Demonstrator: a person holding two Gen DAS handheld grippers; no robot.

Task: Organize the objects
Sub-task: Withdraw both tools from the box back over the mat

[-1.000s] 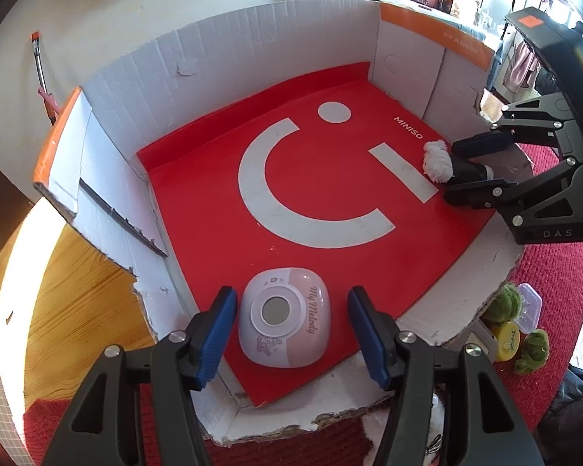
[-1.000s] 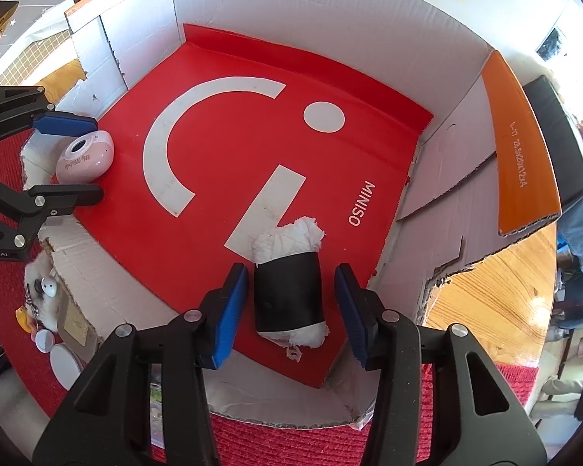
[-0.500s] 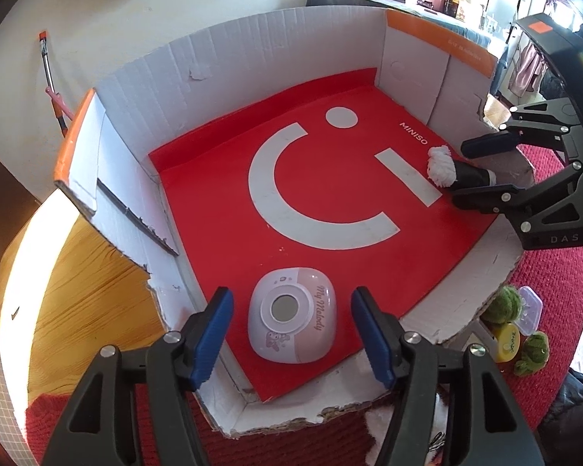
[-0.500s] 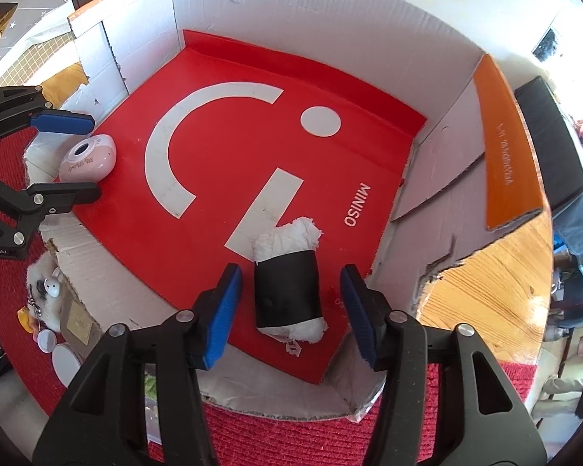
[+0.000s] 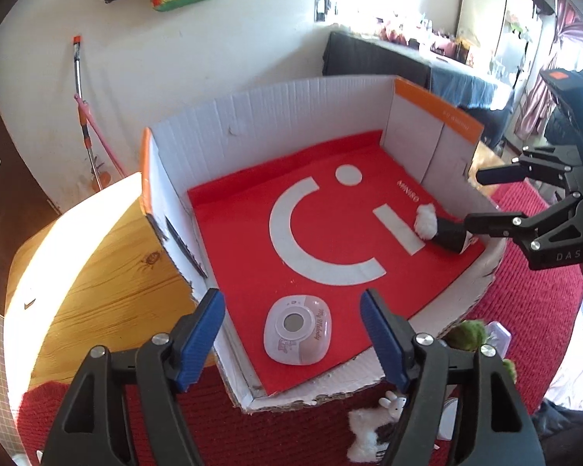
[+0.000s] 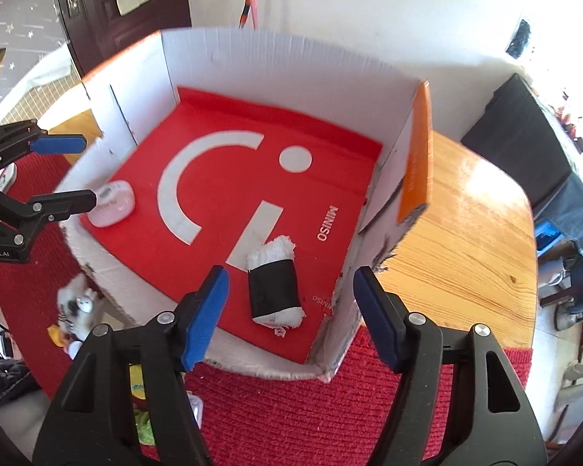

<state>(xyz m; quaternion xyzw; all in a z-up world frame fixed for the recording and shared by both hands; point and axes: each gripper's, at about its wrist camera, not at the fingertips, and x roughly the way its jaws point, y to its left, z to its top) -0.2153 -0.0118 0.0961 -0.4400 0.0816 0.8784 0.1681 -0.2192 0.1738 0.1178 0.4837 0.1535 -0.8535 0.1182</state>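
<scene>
Only the left wrist view shows the green plush toys [image 5: 468, 334] at 4 o'clock outside the cardboard box [image 5: 276, 116]; only the right wrist view shows the wooden table [image 6: 466, 240] at 3 o'clock. The box, lined with a red sheet [image 5: 252, 240], holds two things well apart: the pink case [image 5: 297, 330] lying flat near the 6 o'clock edge, and the black-wrapped white roll [image 6: 274, 281]. The left gripper [image 5: 291, 336] hangs spread wide above the case, grasping nothing. The right gripper [image 6: 289, 312] is likewise released, its blue pads [image 6: 208, 310] clear of the roll.
</scene>
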